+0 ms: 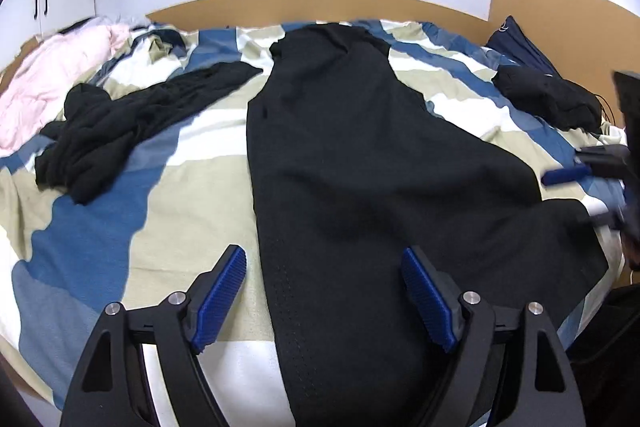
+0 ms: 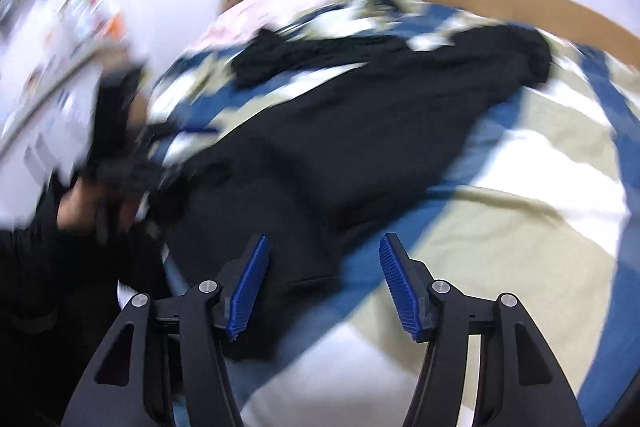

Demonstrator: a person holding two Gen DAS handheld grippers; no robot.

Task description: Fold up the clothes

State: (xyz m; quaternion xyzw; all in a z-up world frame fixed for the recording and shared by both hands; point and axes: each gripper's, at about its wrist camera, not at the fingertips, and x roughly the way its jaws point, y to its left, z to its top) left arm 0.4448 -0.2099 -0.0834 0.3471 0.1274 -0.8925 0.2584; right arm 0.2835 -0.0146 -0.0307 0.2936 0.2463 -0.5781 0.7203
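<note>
I have both claws released, pads wide apart and holding nothing. My left gripper (image 1: 323,297) hovers over the near hem of the black garment (image 1: 360,167), probably so I can pinch that edge for a fold. The garment lies flat mid-bed on the patterned bedspread (image 1: 100,227), its long axis running from me toward the headboard (image 1: 320,3). My right gripper (image 2: 324,283) straddles its right-hand edge; that view is blurred.

Black garment (image 1: 360,155), spread mostly flat and lengthwise down the middle of the striped bedspread (image 1: 100,227), its narrower end toward the headboard and its wider end nearest the camera, where a band of small perforations shows. A second black garment (image 1: 132,131) lies crumpled at left, apart from the first; a third, bunched black piece (image 1: 548,99) lies at right.
</note>
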